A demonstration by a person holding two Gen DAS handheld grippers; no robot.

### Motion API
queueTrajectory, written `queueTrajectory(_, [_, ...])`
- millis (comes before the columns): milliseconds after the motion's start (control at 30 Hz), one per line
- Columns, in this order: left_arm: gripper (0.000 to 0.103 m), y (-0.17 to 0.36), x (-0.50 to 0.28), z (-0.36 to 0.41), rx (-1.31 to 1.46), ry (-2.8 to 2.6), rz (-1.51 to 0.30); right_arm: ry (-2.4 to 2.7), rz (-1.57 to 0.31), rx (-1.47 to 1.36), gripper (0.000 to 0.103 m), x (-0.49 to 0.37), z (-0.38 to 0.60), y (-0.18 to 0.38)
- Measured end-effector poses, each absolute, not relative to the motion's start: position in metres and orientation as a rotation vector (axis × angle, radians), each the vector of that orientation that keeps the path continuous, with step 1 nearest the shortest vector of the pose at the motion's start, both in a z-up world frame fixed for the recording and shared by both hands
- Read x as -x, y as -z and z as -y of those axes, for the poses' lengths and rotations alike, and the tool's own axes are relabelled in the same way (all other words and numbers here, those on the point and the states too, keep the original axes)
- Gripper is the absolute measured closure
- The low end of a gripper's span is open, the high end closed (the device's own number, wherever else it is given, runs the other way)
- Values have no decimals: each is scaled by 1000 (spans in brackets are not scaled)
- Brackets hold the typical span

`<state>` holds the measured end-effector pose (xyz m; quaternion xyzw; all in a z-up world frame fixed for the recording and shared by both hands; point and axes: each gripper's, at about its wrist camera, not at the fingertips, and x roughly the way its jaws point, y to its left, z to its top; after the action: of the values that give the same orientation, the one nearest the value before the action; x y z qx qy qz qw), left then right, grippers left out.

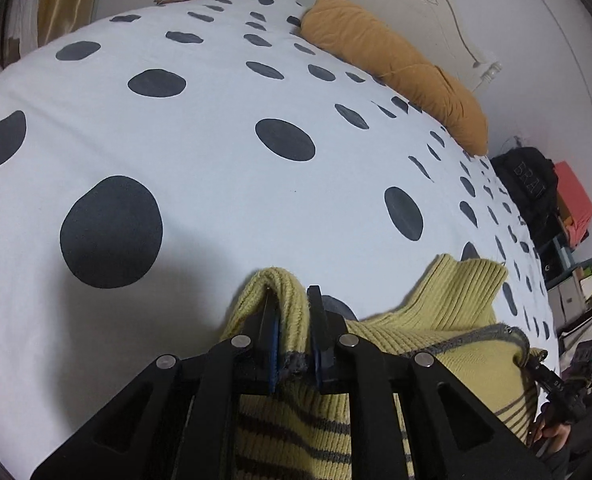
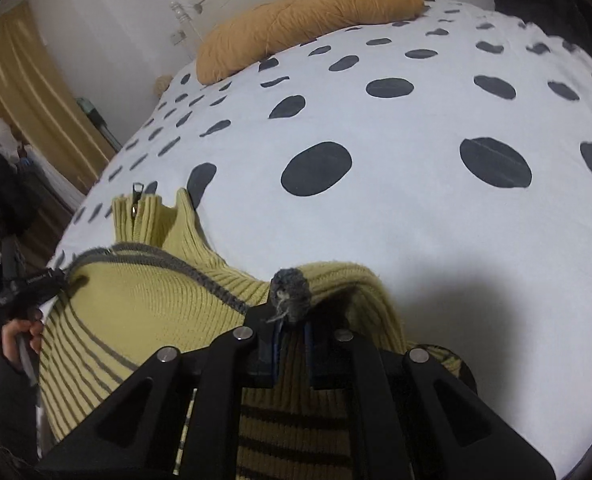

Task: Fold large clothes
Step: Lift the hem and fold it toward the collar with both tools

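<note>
A yellow-green knitted sweater (image 1: pixel 436 312) with dark stripes, grey trim and a ribbed zip collar (image 2: pixel 144 216) hangs spread between both grippers over the near edge of the bed. My left gripper (image 1: pixel 294 314) is shut on a ribbed fold of the sweater at one shoulder. It also shows far left in the right wrist view as the left gripper (image 2: pixel 32 280), with a hand (image 2: pixel 20 332) on it. My right gripper (image 2: pixel 292 322) is shut on the sweater's (image 2: pixel 136 300) grey-trimmed edge at the other shoulder. In the left wrist view the right gripper (image 1: pixel 544 376) pinches the far corner.
The bed cover (image 1: pixel 216 120) is white with large dark spots and lies flat ahead of both grippers. An orange pillow (image 1: pixel 396 64) lies by the white headboard (image 1: pixel 416 0). A black backpack (image 1: pixel 528 184) and cluttered shelves stand beside the bed. Yellow curtains (image 2: pixel 24 92) hang opposite.
</note>
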<state>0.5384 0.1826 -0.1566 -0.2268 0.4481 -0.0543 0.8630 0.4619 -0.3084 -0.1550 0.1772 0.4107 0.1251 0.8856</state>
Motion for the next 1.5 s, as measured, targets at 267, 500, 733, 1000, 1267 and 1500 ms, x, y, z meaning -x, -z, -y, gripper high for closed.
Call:
queueTrajectory(267, [0,96,-512,-194,370,-32,-819,-79,-729,-260,22,-429,319,107])
queueTrajectory(500, [1,80,-434,-209,314,-42,-954,-81,-805,-378,22,-357,340,82])
queueTrajectory(733, [1,146,-303,-222,626,19,-1149,-118,-983,-784,22,-252,367,153])
queueTrajectory(1000, [1,175,-274,-216,889,138,-994,-237,-905,-1042,21,-243,353,197])
queueTrajectory(1267, [1,184,-331,-181,856,132,-942,-306,-831,-1092,21,-304,321,207])
queueTrajectory(1500, [60,182,-346,-168,687,31,-914,-279,-798,-956,72,-319,315,208])
